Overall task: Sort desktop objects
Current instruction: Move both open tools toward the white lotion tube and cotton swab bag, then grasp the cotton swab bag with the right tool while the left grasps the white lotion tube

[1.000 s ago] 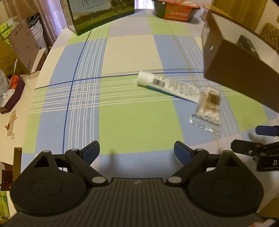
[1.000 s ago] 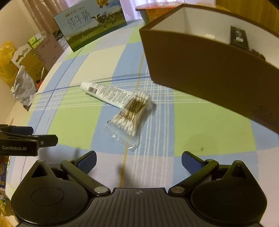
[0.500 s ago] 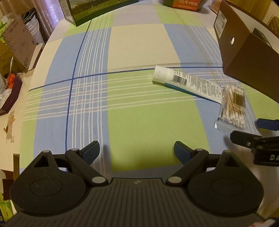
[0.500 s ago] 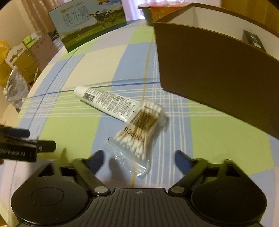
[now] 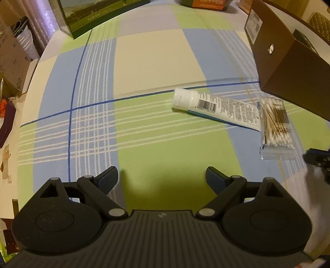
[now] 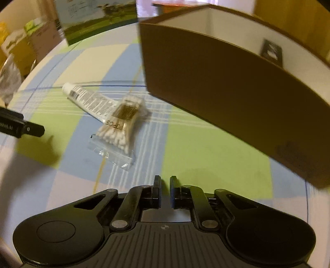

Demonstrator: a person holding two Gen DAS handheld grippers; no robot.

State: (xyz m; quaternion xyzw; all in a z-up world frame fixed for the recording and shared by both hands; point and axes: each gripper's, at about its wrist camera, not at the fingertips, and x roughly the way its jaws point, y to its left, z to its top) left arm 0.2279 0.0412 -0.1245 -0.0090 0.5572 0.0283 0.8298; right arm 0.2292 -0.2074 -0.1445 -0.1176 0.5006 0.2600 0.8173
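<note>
Right gripper [image 6: 165,190], wide a second earlier, was closing on nothing short of the swab bag [image 6: 118,128]; left gripper [image 5: 162,180] hovered open, presumably for the tube [image 5: 216,108].

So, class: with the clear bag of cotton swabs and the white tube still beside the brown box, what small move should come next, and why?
Probably reopen the right gripper: its jaws are closing on nothing, short of the clear bag of cotton swabs. That bag overlaps the white tube, outside the brown cardboard box. The left gripper hangs open.

Home dining rm, checked tablecloth [image 5: 156,61], milk carton box [image 5: 99,14], curtain [image 5: 39,12], cardboard clutter beside table [image 5: 12,59]
</note>
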